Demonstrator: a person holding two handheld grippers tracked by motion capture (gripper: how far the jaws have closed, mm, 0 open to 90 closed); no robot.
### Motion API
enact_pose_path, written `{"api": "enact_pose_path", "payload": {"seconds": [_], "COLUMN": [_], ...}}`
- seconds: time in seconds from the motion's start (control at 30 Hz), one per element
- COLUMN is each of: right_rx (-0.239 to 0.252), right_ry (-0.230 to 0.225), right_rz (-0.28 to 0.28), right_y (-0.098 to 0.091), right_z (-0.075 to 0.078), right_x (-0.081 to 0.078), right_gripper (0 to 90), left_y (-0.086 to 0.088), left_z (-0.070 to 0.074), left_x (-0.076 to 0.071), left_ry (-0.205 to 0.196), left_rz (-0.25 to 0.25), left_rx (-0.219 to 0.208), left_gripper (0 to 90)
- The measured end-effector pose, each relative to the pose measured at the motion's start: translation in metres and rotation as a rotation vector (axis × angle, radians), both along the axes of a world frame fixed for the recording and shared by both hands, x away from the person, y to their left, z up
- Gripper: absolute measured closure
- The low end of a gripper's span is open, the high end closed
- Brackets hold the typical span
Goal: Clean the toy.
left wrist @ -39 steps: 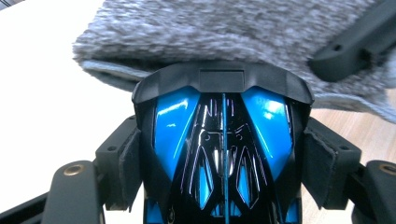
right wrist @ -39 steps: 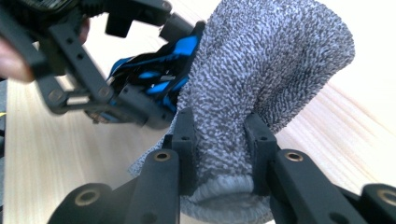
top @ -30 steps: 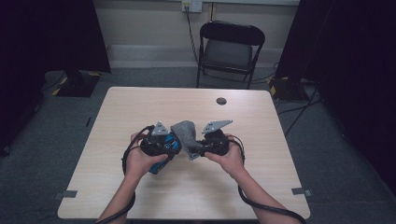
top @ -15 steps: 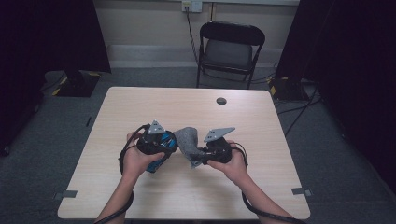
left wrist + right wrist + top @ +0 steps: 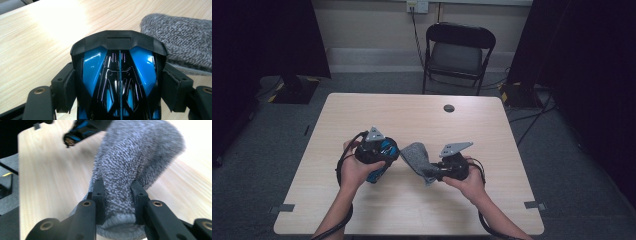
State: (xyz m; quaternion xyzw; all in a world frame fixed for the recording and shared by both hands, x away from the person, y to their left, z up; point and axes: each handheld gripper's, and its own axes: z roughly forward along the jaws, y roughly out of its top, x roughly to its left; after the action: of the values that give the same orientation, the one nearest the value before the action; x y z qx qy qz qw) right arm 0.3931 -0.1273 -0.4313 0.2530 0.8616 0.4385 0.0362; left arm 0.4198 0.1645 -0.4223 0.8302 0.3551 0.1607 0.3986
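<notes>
I work at a pale wooden bench [image 5: 362, 115], square-cornered, standing on grey floor [image 5: 272, 125]. A small dark round disc [image 5: 449, 108] sits on it near the far edge, toward the chair side. Most of its top is bare, light wood grain.

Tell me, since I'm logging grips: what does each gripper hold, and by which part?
The left gripper clamps a blue-and-black toy car across its sides. The right gripper pinches a grey knitted sock near its cuff end.
</notes>
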Motion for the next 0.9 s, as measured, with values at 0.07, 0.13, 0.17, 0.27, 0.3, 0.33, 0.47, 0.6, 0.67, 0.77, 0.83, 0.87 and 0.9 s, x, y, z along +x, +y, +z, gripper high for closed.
{"api": "enact_pose_path", "payload": {"seconds": [0.07,0.13,0.17,0.27,0.3,0.33,0.47,0.6,0.67,0.77,0.83,0.87,0.9], "right_rx": [0.005,0.008,0.011,0.006,0.008,0.006,-0.013,-0.017,-0.009,-0.009,-0.010,-0.013,-0.014], "right_ry": [0.000,-0.005,-0.004,-0.007,-0.006,-0.008,-0.015,-0.017,-0.015,-0.020,-0.022,-0.022,-0.022], "right_rz": [-0.027,-0.050,-0.063,-0.093,-0.098,-0.107,-0.125,-0.139,-0.144,-0.146,-0.146,-0.142,-0.142], "right_y": [-0.005,-0.009,-0.011,-0.014,-0.014,-0.014,-0.010,-0.004,-0.001,0.004,0.008,0.010,0.012], "right_z": [0.001,0.004,0.005,0.009,0.009,0.011,0.015,0.019,0.021,0.024,0.025,0.026,0.026], "right_x": [0.004,0.009,0.012,0.023,0.025,0.028,0.038,0.048,0.050,0.054,0.055,0.056,0.056], "right_gripper": [70.8,70.8,70.8,70.8,70.8,70.8,70.8,70.7,70.7,70.7,70.7,70.7,70.7], "left_y": [-0.001,-0.002,-0.003,-0.005,-0.006,-0.007,-0.011,-0.016,-0.018,-0.021,-0.023,-0.024,-0.024], "left_z": [0.001,0.001,0.001,0.003,0.003,0.003,0.005,0.007,0.008,0.007,0.006,0.006,0.007], "left_x": [0.000,-0.001,-0.002,-0.003,-0.003,-0.003,-0.005,-0.007,-0.008,-0.009,-0.010,-0.010,-0.010], "left_ry": [-0.003,-0.001,-0.001,-0.007,-0.007,-0.007,-0.014,-0.015,-0.015,-0.012,-0.009,-0.007,-0.010], "left_rz": [-0.004,-0.010,-0.012,-0.021,-0.022,-0.025,-0.041,-0.055,-0.060,-0.073,-0.080,-0.082,-0.084], "left_rx": [-0.002,-0.008,-0.010,-0.004,-0.001,-0.004,0.004,0.000,-0.003,0.007,0.002,0.006,0.010], "left_gripper": [25.5,25.6,25.5,25.5,25.6,25.5,25.5,25.6,25.5,25.5,25.6,25.5,25.5]}}
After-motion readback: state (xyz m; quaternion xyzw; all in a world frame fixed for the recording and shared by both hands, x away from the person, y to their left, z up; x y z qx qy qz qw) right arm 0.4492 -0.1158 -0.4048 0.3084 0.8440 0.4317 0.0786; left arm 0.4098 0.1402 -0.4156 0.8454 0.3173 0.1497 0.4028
